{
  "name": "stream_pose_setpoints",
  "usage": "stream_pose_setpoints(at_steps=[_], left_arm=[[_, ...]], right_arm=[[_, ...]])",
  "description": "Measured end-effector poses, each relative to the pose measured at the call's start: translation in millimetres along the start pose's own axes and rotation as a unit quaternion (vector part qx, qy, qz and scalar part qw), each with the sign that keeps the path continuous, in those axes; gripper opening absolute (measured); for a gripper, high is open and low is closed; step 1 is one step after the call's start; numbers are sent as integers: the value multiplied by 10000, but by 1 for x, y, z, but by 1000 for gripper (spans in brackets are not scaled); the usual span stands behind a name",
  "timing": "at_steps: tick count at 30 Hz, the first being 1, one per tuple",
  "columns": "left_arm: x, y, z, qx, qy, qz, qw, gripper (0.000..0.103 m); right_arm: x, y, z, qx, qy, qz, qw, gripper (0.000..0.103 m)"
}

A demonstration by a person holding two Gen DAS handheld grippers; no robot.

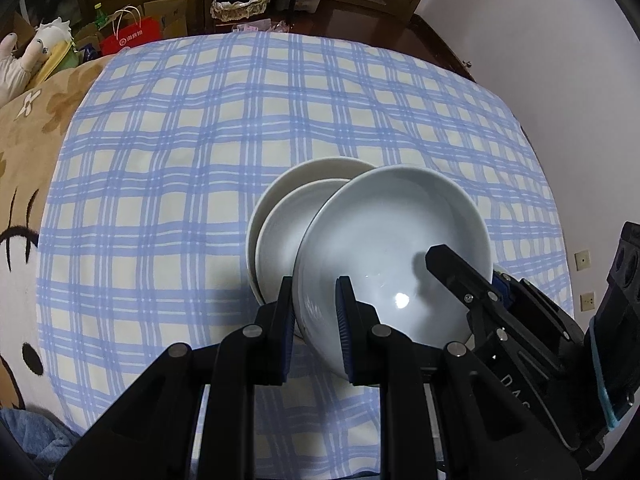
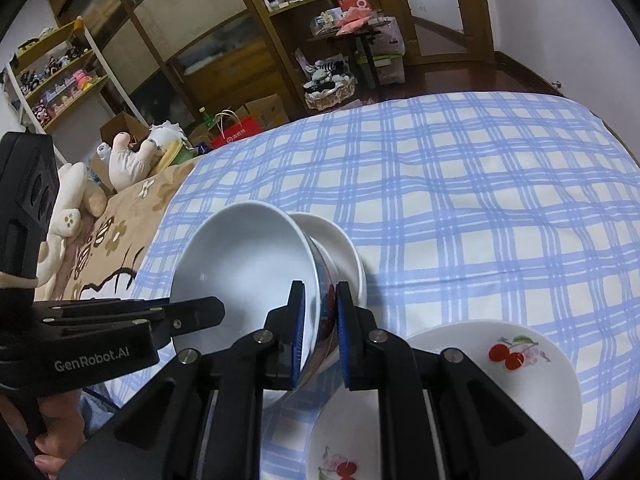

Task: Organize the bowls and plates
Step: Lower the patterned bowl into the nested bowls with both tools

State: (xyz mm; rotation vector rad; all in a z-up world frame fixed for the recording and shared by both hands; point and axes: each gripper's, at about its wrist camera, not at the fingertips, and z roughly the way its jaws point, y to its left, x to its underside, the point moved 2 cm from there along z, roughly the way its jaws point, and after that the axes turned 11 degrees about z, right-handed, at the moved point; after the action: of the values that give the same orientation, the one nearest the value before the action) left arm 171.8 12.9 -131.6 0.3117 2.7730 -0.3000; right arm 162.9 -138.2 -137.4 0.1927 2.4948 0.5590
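Note:
A large white bowl (image 1: 396,240) with a painted outside is held tilted above the blue checked cloth (image 1: 200,140). My left gripper (image 1: 316,312) is shut on its near left rim. My right gripper (image 2: 320,312) is shut on the opposite rim of the same bowl (image 2: 248,264); it shows at right in the left wrist view (image 1: 480,292). Behind the bowl two white dishes sit nested, a smaller one (image 1: 296,224) in a larger one (image 1: 280,188); they also show in the right wrist view (image 2: 340,248). Two white cherry-pattern plates (image 2: 500,368) (image 2: 340,448) lie near the right gripper.
The checked cloth (image 2: 480,200) covers a bed with a brown cartoon blanket (image 1: 28,160) on its left. Plush toys (image 2: 128,156), bags and boxes stand beyond the far left edge. Wooden cabinets (image 2: 200,40) and a basket (image 2: 328,88) stand on the floor behind.

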Motion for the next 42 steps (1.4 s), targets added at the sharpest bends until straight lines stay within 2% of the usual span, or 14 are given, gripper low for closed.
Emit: stream_pose_setpoints(at_steps=[15, 24, 28, 31, 36, 42], left_arm=[[-7, 7, 20, -233, 155, 43, 9996, 16], [-10, 8, 25, -226, 148, 48, 9996, 16], [-10, 11, 19, -213, 70, -40, 9997, 16], [-11, 15, 15, -403, -10, -24, 9992, 16], [-11, 19, 15, -309, 18, -100, 9995, 16], [-9, 18, 0, -272, -136, -65, 9995, 19]], right_arm=[[2, 2, 17, 199, -24, -177, 9996, 16], [1, 4, 19, 253, -98, -286, 9992, 16], [0, 3, 19, 252, -124, -321, 9991, 16], [-1, 2, 19, 268, -125, -316, 9991, 16], [-2, 1, 20, 268, -114, -301, 9991, 16], [-8, 4, 6, 251, -210, -316, 9990, 16]])
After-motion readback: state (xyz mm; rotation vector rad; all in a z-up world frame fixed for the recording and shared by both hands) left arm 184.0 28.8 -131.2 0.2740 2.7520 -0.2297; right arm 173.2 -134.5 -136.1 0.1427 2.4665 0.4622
